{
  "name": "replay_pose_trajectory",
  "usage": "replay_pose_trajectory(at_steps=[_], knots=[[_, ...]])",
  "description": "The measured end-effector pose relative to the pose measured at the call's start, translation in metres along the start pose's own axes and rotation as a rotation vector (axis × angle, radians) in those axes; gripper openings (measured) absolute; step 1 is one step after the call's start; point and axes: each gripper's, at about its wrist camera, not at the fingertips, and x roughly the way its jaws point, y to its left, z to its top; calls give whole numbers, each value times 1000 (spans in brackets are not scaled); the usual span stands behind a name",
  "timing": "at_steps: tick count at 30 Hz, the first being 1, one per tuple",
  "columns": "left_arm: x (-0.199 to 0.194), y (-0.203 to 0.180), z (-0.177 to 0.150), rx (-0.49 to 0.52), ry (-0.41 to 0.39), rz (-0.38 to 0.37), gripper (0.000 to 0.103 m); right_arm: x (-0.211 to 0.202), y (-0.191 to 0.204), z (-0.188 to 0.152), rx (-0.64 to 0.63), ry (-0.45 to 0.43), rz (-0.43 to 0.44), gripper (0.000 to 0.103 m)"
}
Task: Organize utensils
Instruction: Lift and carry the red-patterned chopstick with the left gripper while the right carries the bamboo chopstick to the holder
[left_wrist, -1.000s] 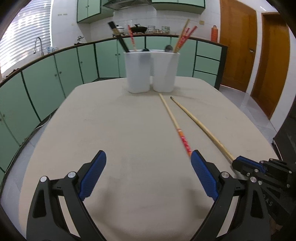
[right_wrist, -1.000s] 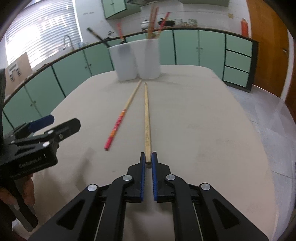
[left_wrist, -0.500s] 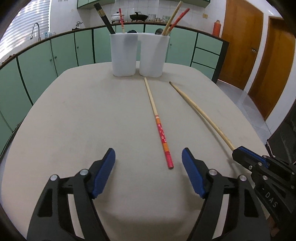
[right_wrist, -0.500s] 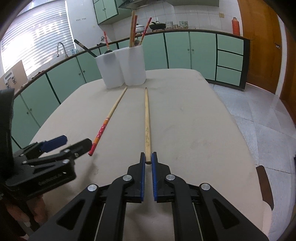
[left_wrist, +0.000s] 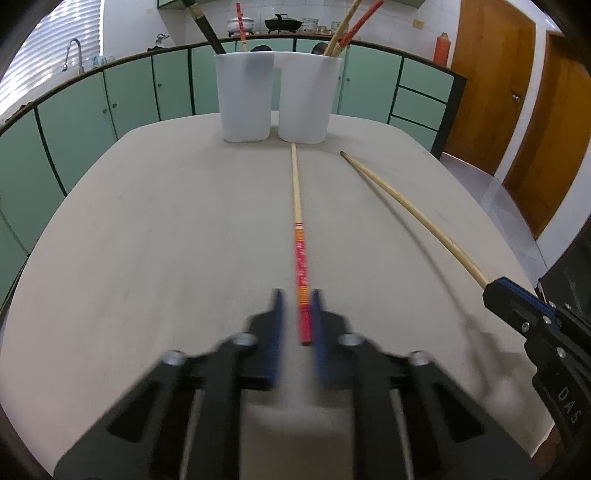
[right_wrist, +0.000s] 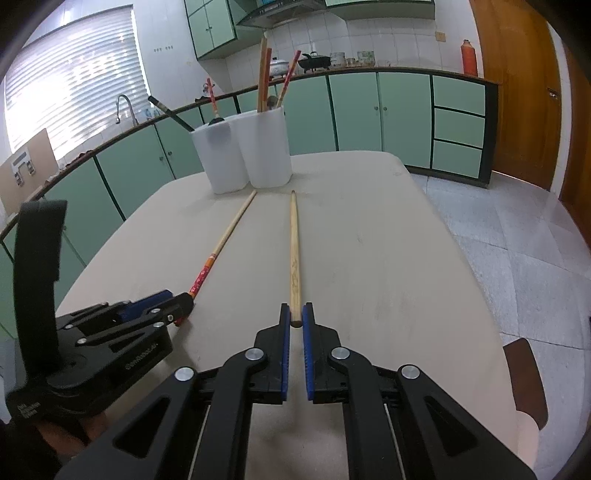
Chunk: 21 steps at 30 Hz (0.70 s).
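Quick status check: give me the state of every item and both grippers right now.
Left gripper: fingers just closed around the red-ended chopstick, which lies flat.
Right gripper: shut on the plain wooden chopstick, flat on the table.
Left white holder: upright, utensils inside.
Right white holder: upright, chopsticks inside.

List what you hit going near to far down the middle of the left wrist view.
Left gripper, its jaws just closed around the red end of the red-handled chopstick → that chopstick's bare wooden tip → right white cup → green cabinets behind the table.
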Motion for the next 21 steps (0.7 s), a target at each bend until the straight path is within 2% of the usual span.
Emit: replay_pose_trajectory(at_steps=[5, 11, 21], knots=[[-6, 1, 0, -3, -12, -7, 5, -3, 2, 1, -9, -14, -2, 7], [-33, 1, 8, 23, -83, 3, 5, -12, 4, 9, -28, -47, -9, 7], [-71, 7, 32, -2, -195, -13, 5, -30, 7, 31, -59, -102, -9, 7]])
